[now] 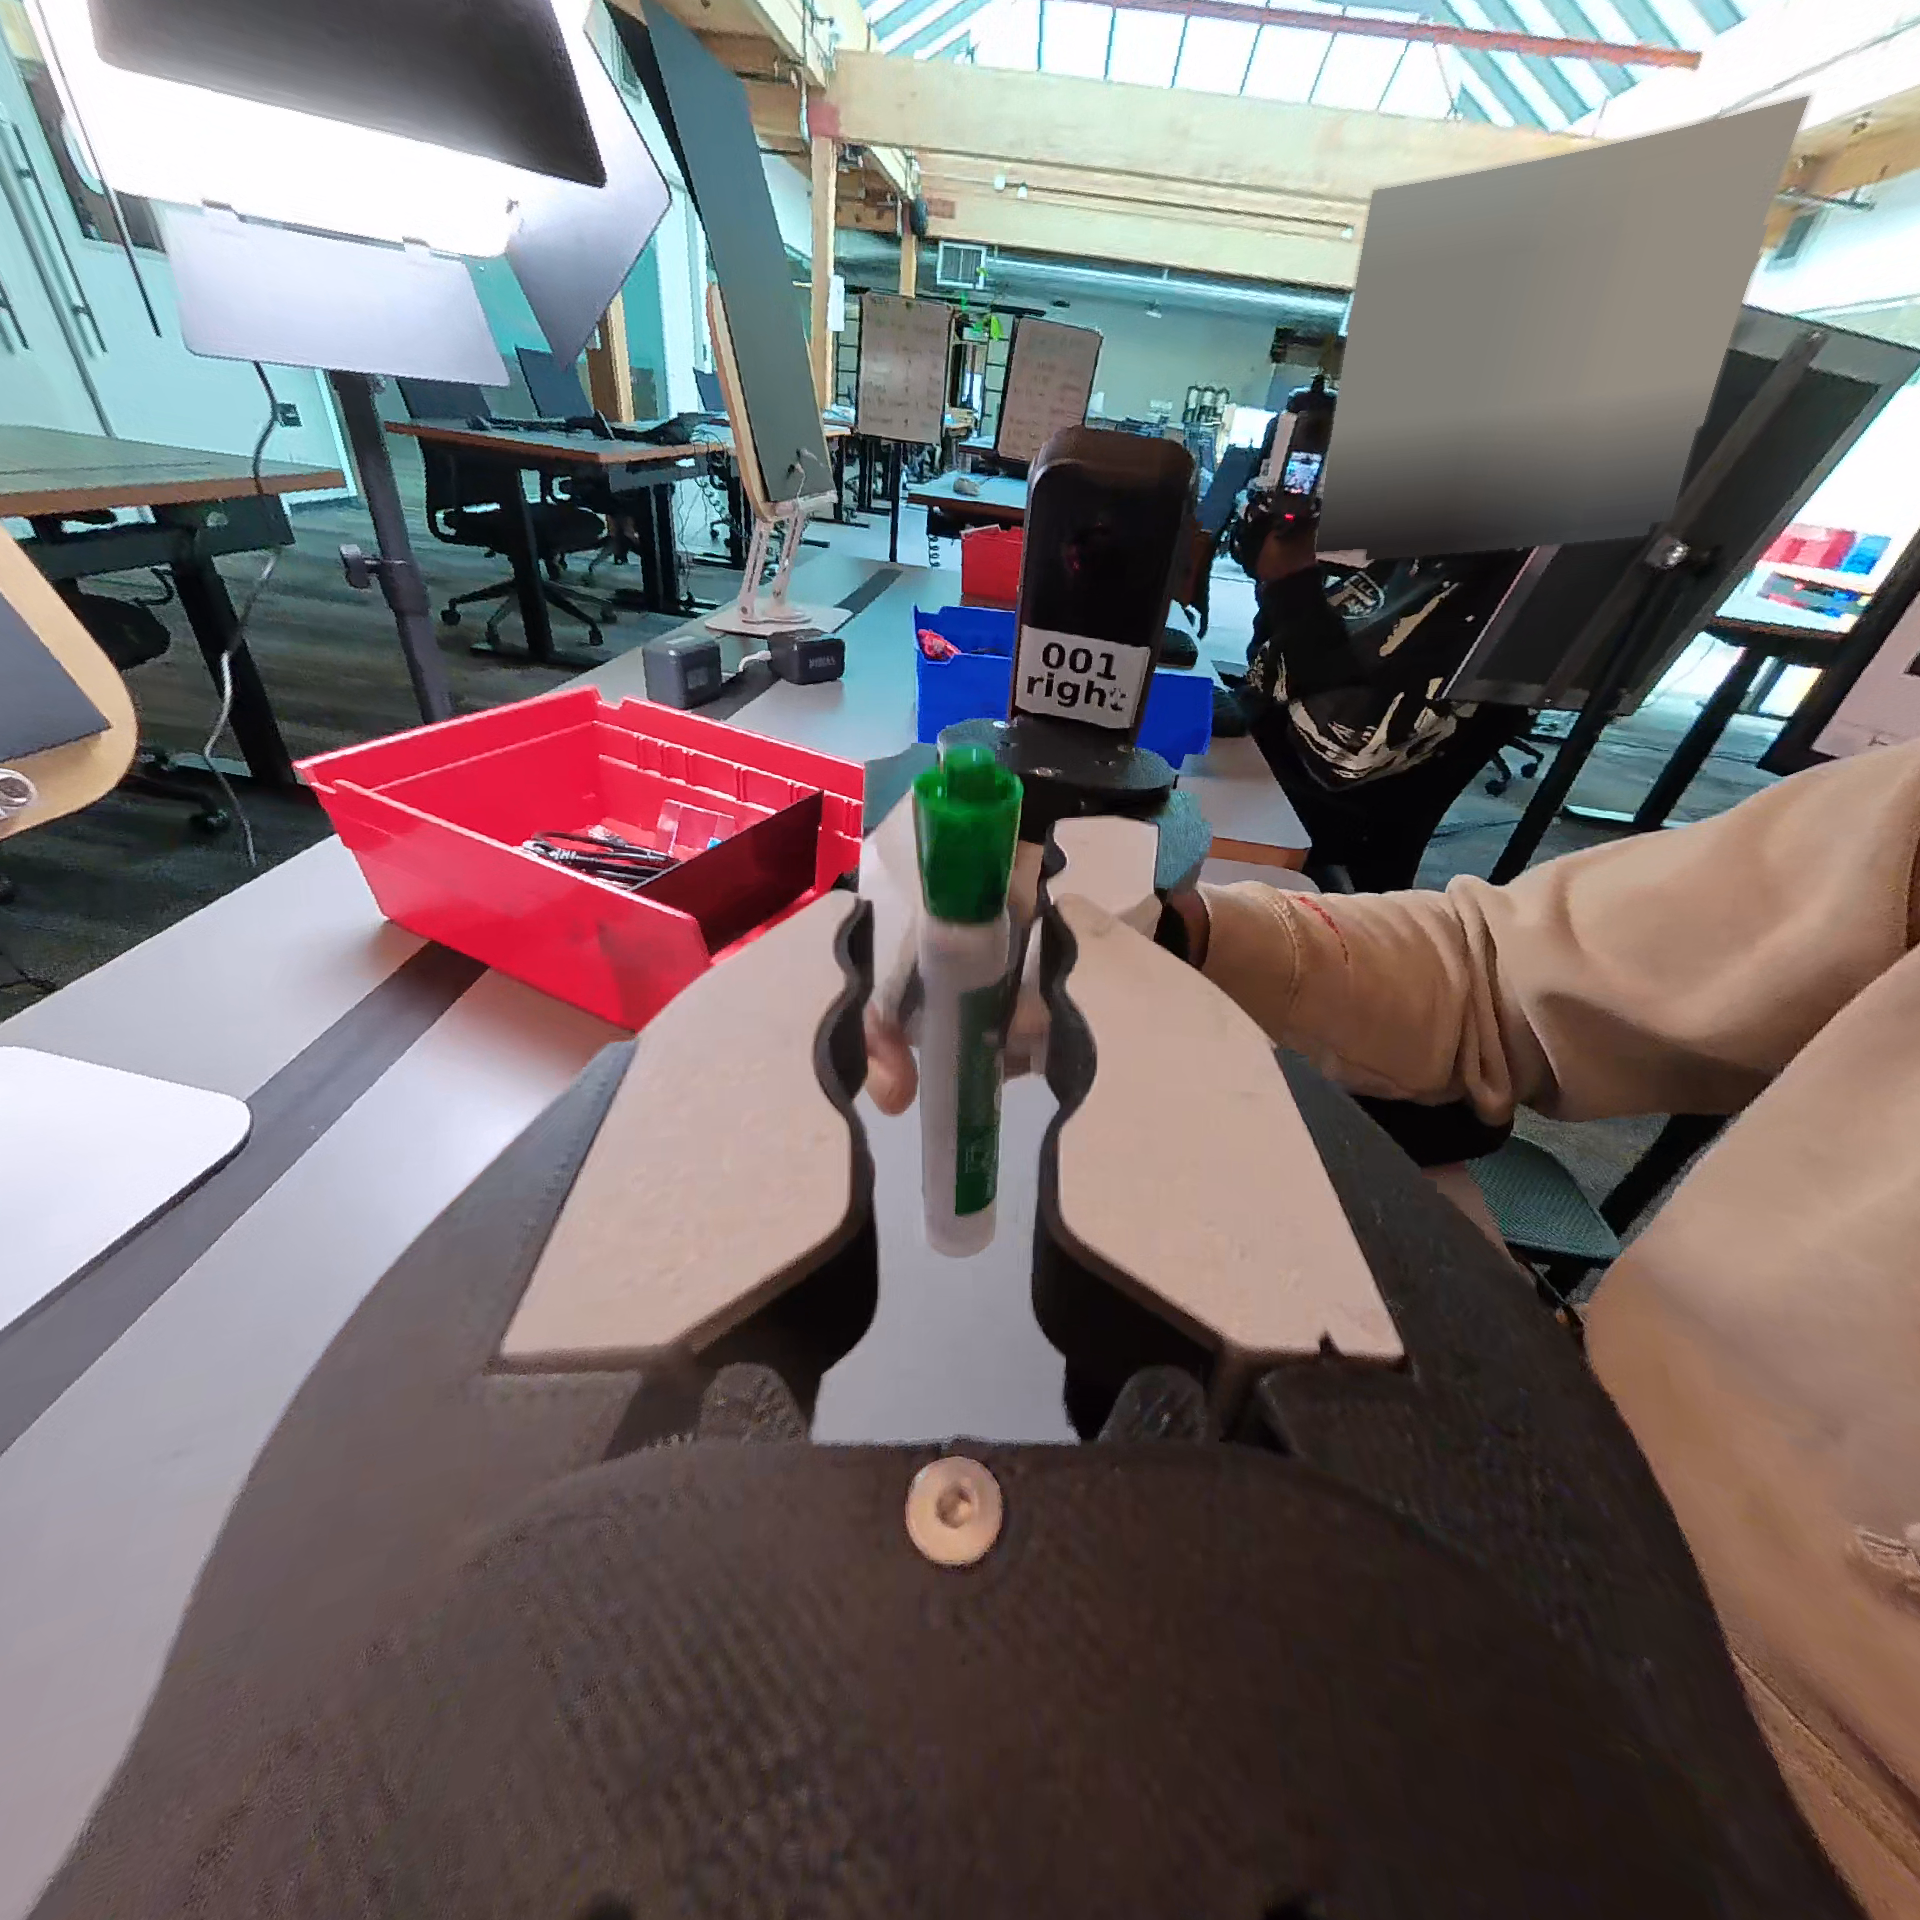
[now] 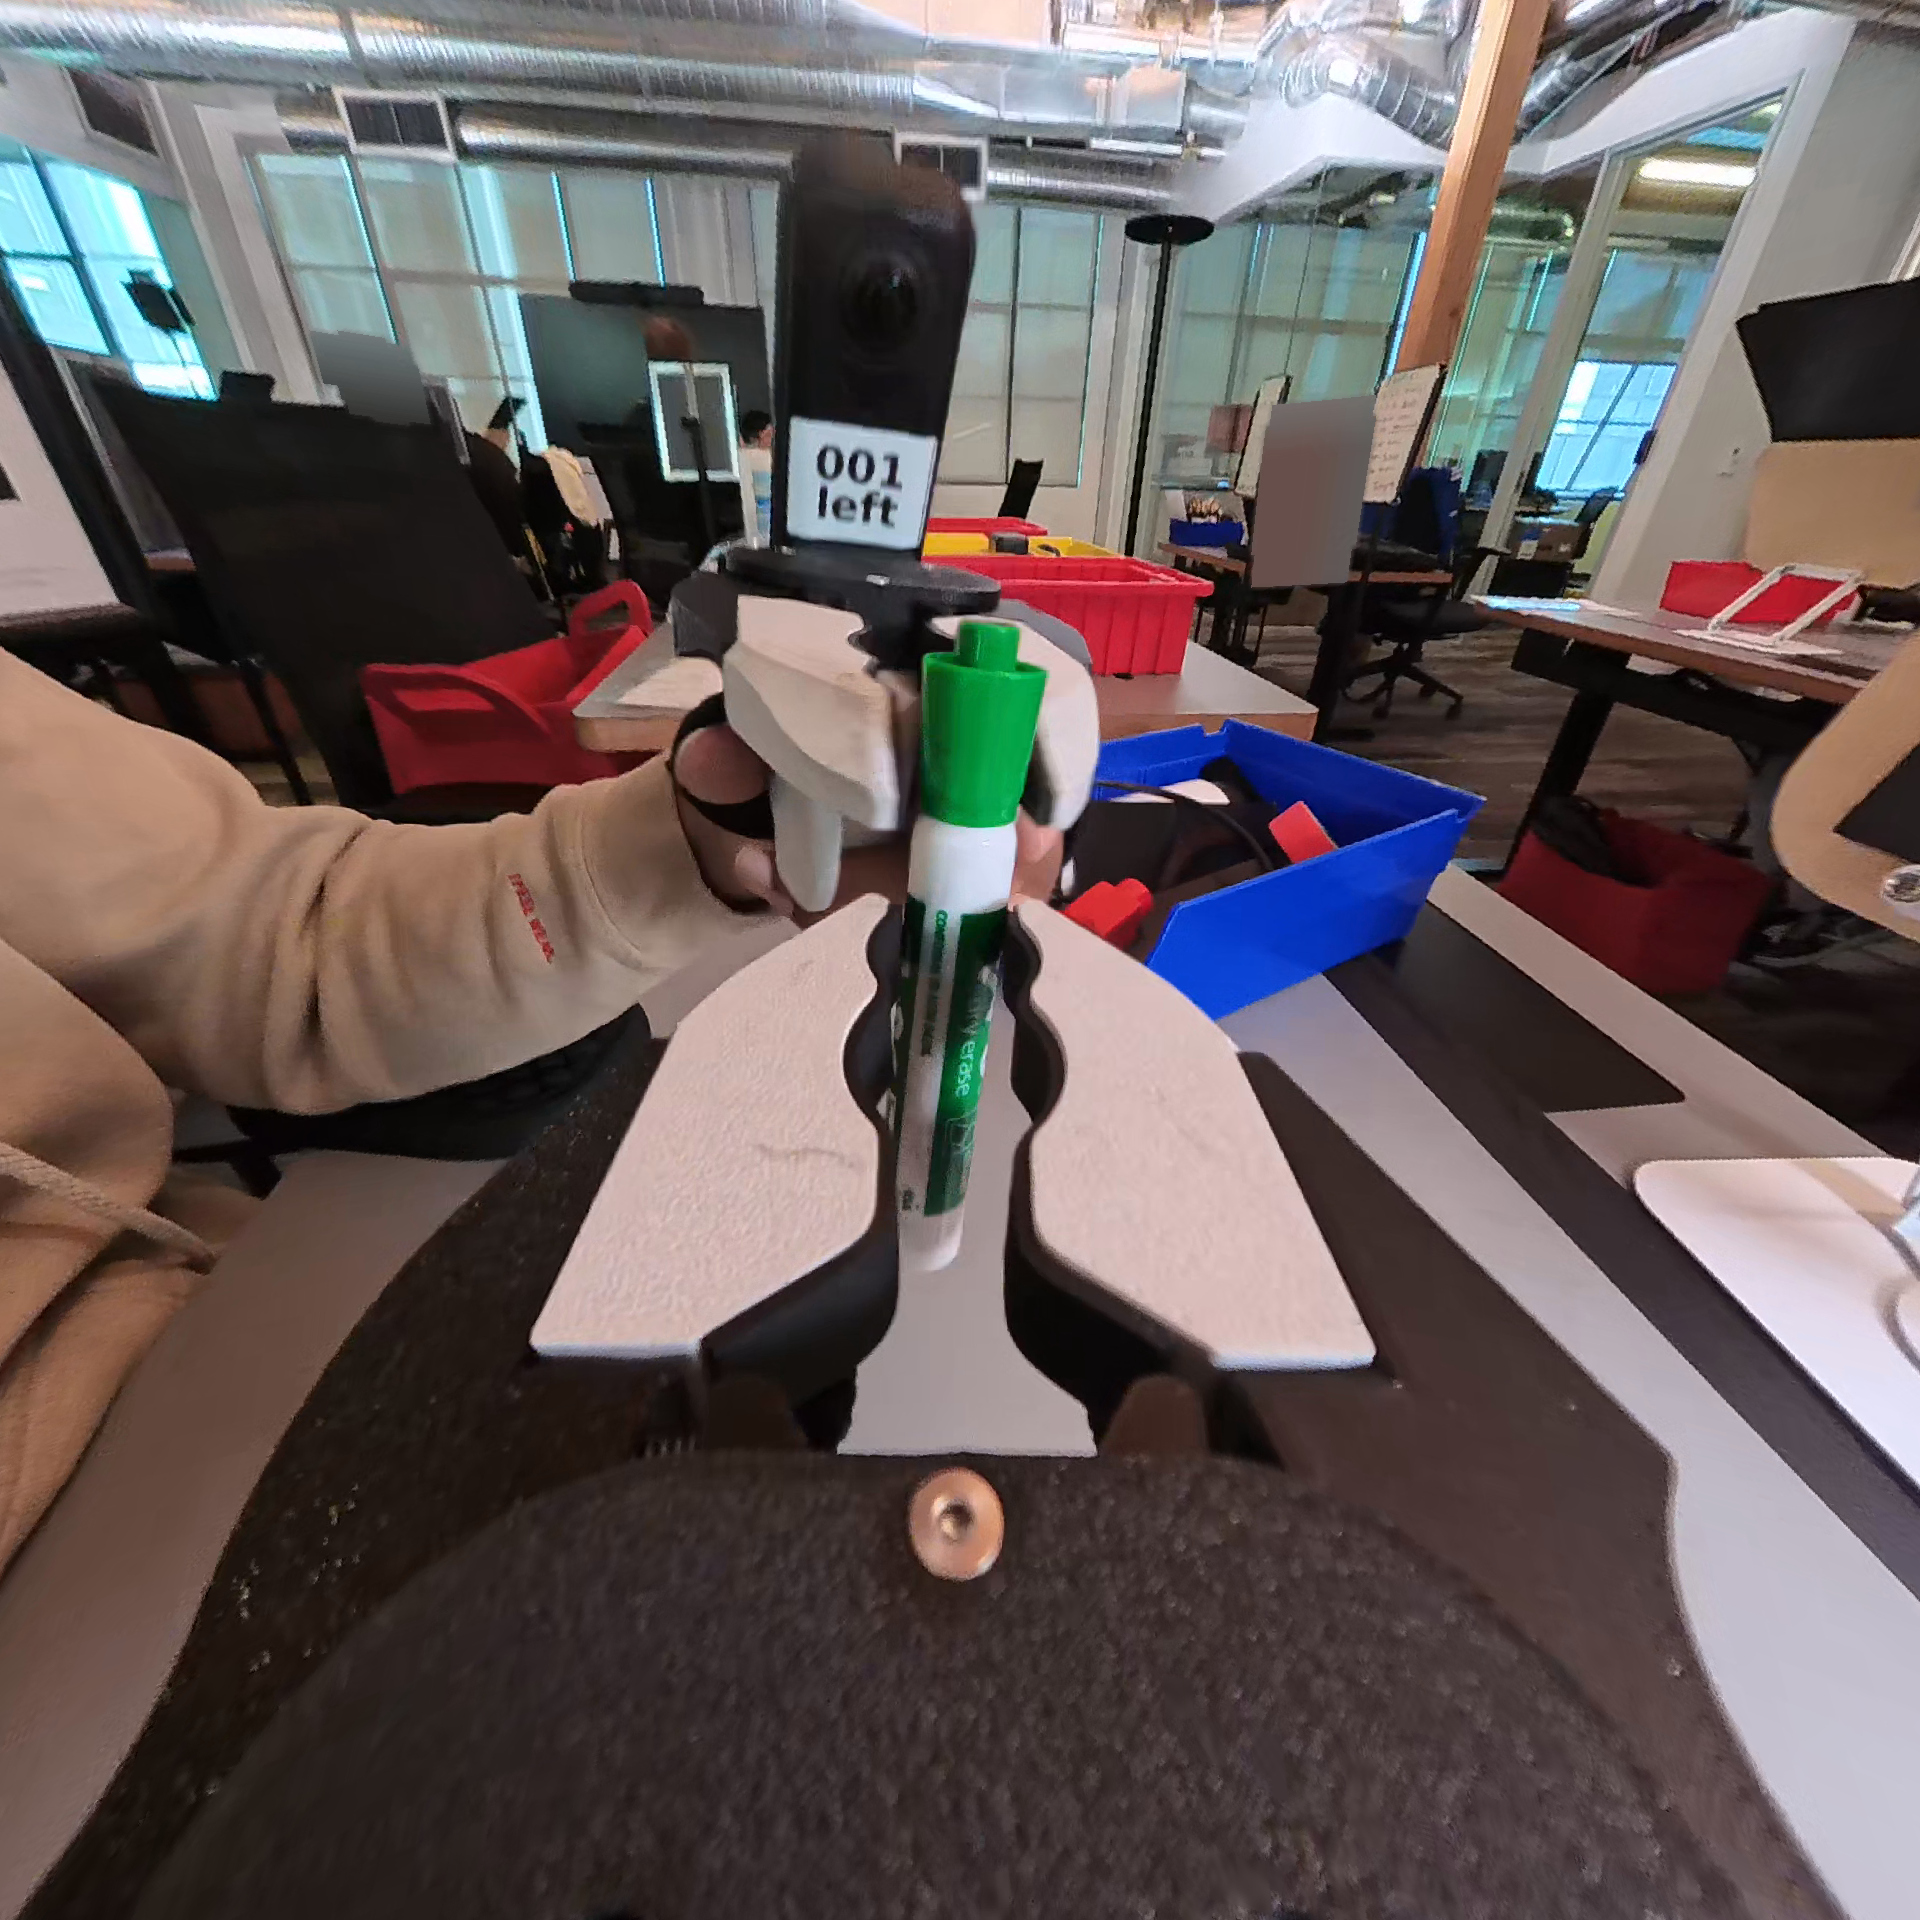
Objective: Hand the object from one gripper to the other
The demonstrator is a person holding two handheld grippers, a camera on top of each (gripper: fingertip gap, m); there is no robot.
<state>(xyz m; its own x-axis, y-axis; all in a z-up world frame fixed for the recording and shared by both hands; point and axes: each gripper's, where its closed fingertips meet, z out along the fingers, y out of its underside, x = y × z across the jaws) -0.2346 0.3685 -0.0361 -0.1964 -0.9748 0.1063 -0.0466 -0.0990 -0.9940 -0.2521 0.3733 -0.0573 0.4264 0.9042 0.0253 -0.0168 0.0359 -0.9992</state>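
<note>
A green-capped white marker [image 1: 961,1039] stands upright, cap up, between the two grippers, which face each other above the grey table [image 1: 343,1174]. My left gripper [image 1: 951,925] is open, with its white fingers on either side of the marker and a gap on both sides. In the right wrist view my right gripper [image 2: 951,925] is shut on the marker [image 2: 956,1039], pinching its labelled barrel. The left gripper [image 2: 971,758] shows behind at cap height. The right gripper [image 1: 1029,894] shows just behind the marker in the left wrist view.
A red bin [image 1: 499,894] with small items sits on the table to the left. A blue bin [image 2: 1309,904] with cables and red parts sits to the right. A white pad [image 2: 1787,1257] lies at the table edge. Tan sleeves [image 1: 1455,997] hold the grippers. A lamp stand [image 1: 384,520] rises behind. My left and right fingertips are right by each other.
</note>
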